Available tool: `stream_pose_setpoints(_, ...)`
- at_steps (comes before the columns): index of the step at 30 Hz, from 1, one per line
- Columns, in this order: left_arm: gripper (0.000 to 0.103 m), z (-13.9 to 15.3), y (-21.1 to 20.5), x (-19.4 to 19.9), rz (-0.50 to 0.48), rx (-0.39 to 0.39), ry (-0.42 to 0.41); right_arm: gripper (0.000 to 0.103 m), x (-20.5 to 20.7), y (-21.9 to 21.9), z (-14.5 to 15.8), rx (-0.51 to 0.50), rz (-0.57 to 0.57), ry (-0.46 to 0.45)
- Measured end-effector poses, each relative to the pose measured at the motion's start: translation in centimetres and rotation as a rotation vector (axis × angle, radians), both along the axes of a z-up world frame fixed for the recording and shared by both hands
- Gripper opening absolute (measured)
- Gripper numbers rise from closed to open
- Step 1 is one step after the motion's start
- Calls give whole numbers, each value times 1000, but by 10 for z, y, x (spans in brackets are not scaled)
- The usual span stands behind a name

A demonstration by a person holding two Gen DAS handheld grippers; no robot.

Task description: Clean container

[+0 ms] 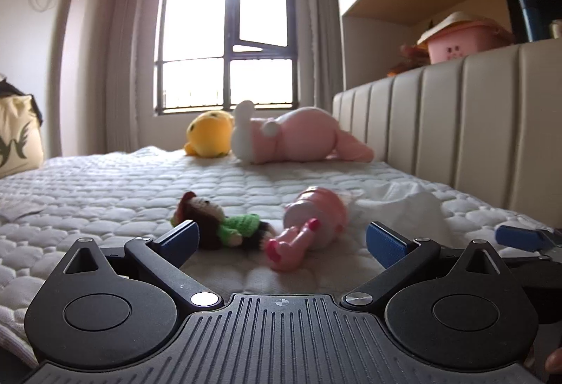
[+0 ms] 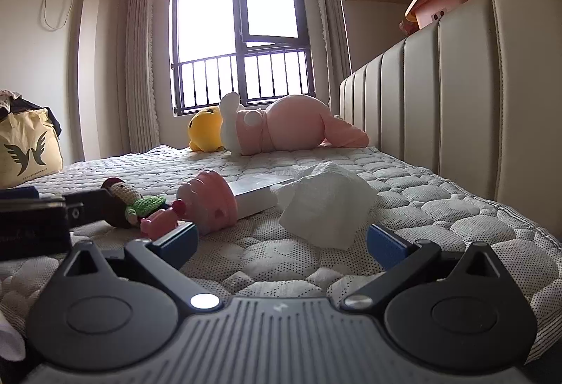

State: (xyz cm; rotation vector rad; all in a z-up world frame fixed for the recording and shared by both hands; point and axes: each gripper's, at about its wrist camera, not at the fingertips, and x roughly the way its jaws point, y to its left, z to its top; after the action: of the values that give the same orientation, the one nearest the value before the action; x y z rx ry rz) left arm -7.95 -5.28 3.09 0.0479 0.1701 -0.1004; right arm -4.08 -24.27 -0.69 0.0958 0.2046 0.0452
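Both claws wide open, gripping nothing, low over the white quilted mattress: left claw, right claw. Just beyond the left claw, a pink plastic pig-shaped container on its side, touching a small crocheted doll in a green top at its left. Right of the container, a crumpled white tissue. Far off by the window, a yellow plush toy beside a big pink-and-white plush rabbit.
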Motion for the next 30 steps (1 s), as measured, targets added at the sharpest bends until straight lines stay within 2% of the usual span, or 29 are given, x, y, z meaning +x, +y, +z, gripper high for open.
stream_pose_setpoints(3, 103, -4, 1, 4, 3, 1, 16, 103, 2, 3, -1, -34, -13, 5)
stream_pose_setpoints(6, 103, -8, 7, 12, 47, -23, 56, 103, 8, -3, -2, -18, -57, 29)
stream_pose_setpoints(11, 103, -15, 19, 22, 62, -86, 124, 103, 9, -12, -1, 22, -87, 52)
stream_pose_setpoints(14, 103, -14, 20, 22, 56, -91, 123, 103, 5, -9, 1, 1, -74, 41)
stream_pose_setpoints(21, 103, -15, 13, 19, 68, -33, 110, 103, -2, -1, 7, -58, -54, 7)
stream_pose_setpoints(30, 103, -15, 15, 18, 49, -38, 104, 103, 1, -1, 7, -60, -48, 20)
